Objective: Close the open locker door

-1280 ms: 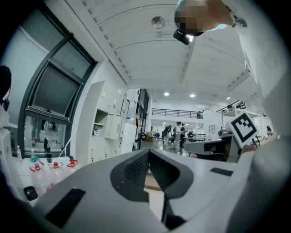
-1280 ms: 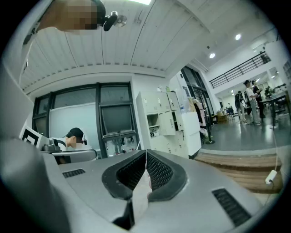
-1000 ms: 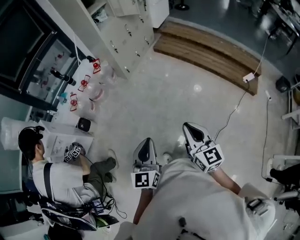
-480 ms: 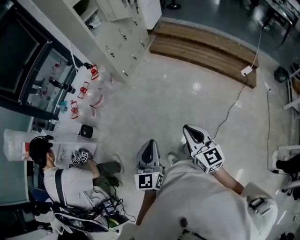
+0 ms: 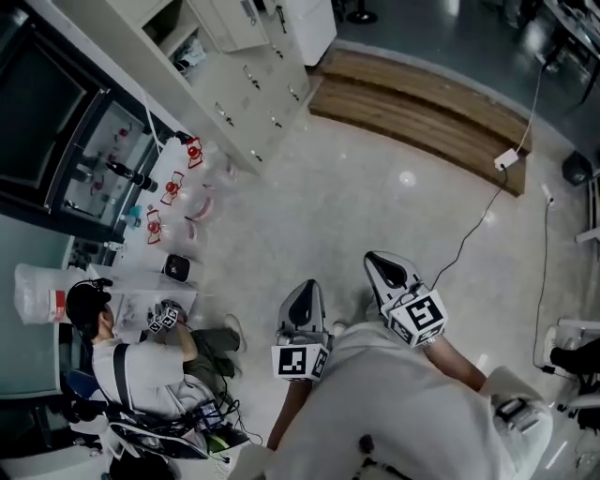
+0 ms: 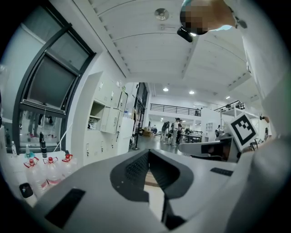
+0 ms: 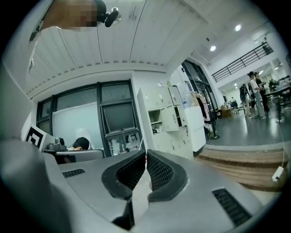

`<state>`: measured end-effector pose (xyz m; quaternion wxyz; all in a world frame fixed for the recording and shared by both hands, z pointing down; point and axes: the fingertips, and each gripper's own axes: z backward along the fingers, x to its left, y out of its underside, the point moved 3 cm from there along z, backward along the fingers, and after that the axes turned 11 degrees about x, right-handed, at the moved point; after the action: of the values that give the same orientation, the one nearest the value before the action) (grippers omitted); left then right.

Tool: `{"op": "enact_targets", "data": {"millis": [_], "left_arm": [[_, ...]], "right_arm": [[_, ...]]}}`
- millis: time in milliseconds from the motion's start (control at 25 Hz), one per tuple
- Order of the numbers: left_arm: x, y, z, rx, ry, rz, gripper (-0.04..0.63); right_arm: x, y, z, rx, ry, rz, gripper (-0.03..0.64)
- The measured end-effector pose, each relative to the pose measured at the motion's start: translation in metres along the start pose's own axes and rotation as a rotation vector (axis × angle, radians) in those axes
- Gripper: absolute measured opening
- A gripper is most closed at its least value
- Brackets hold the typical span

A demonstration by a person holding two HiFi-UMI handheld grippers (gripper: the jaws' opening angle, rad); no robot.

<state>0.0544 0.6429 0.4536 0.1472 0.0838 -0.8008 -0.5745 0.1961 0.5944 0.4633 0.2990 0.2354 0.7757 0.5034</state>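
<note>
I barely see the locker door (image 7: 169, 119), clipped at eleven o'clock in the head view; it stands upright, swung roomward. Left gripper (image 6: 148, 152), right gripper (image 7: 146, 154): both pinched together, empty.

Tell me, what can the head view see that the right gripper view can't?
Only the head view shows the marker cube on the right gripper and a plastic bag. Only the right gripper view shows the ceiling and people standing far off. Both show the lockers with one open door, the wooden step and the seated person.
</note>
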Motion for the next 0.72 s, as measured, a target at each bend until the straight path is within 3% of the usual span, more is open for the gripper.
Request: {"op": "enact_targets", "data": {"millis": [200,520,720], "left_arm": [[-0.017,-0.012,-0.045,-0.012,-0.059,0.019,0.008],[-0.031,-0.027,-0.092,-0.007,-0.081,0.034,0.008],[-0.028,-0.030,-0.115,0.009,-0.111,-0.003,0.008]], "right_arm": [[-0.050,-0.015,-0.006,0.006,-0.032,0.034,0.032],[-0.102,-0.022,-0.012,0.022,-0.027,0.031,0.032],[-0.125,-0.024,-0.025,0.029,-0.035,0.022,0.032]]}}
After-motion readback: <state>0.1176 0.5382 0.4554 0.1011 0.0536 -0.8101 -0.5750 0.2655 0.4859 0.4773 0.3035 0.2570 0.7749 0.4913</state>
